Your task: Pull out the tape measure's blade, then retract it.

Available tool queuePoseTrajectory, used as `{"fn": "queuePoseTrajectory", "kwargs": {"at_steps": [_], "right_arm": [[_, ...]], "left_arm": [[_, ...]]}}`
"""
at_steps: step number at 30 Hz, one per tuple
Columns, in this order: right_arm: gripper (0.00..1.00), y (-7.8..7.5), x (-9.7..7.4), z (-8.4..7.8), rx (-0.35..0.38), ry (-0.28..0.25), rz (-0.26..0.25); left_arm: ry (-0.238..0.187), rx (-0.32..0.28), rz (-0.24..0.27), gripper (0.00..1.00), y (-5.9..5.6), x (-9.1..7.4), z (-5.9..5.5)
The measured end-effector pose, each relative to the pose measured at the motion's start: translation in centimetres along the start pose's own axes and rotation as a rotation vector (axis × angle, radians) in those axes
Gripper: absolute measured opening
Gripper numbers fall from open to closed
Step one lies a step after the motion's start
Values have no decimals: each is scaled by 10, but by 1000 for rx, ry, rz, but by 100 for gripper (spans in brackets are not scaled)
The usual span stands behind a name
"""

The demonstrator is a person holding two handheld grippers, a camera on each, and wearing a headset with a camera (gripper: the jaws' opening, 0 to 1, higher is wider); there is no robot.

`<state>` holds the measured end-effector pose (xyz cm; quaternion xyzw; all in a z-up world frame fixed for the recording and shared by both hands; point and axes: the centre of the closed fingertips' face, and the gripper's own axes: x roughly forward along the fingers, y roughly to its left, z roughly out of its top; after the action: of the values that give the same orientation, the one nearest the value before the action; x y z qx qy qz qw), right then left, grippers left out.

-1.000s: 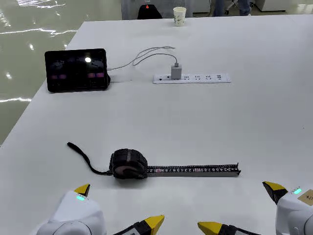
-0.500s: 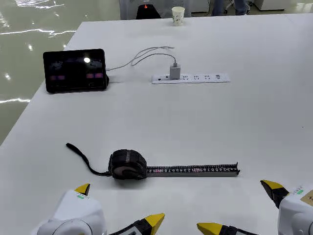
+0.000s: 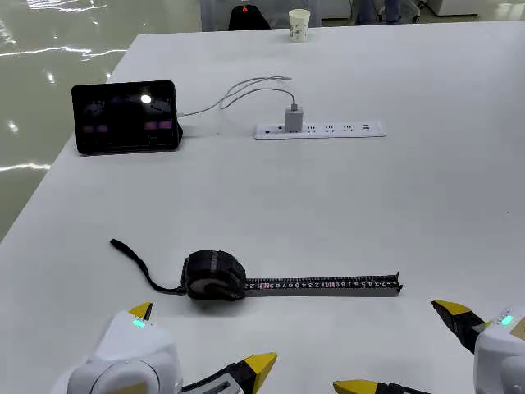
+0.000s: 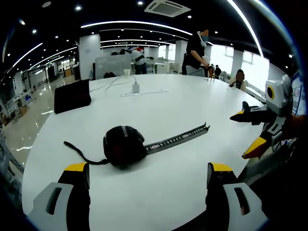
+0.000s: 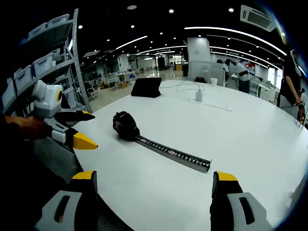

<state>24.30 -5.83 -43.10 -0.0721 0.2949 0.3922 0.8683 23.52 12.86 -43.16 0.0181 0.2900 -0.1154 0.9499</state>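
Lying on the smooth white worktop [image 3: 344, 205] in the head view, the round black tape measure [image 3: 215, 275] has its flat, numbered blade [image 3: 324, 285] drawn out and a thin strap [image 3: 135, 261] trailing the other way. In the left gripper view, the left hand-held gripper [image 4: 147, 167] stands wide and empty, yellow-tipped, short of the tape measure. In the right gripper view, the right hand-held gripper [image 5: 154, 175] gapes equally, near the blade's hooked end.

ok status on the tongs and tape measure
Left tongs, right tongs open, empty. Black round tape measure on white table, blade out. Path clear.
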Motion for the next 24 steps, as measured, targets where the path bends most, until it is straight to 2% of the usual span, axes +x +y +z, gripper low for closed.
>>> {"fn": "queuePoseTrajectory", "kwargs": {"at_steps": [12, 24], "right_arm": [[99, -5, 3, -6, -81, 37, 86], [99, -18, 8, -7, -147, 59, 166]], "left_arm": [[7, -7, 5, 99, 1, 6, -2], [0, -3, 1, 99, 2, 21, 6]]}}
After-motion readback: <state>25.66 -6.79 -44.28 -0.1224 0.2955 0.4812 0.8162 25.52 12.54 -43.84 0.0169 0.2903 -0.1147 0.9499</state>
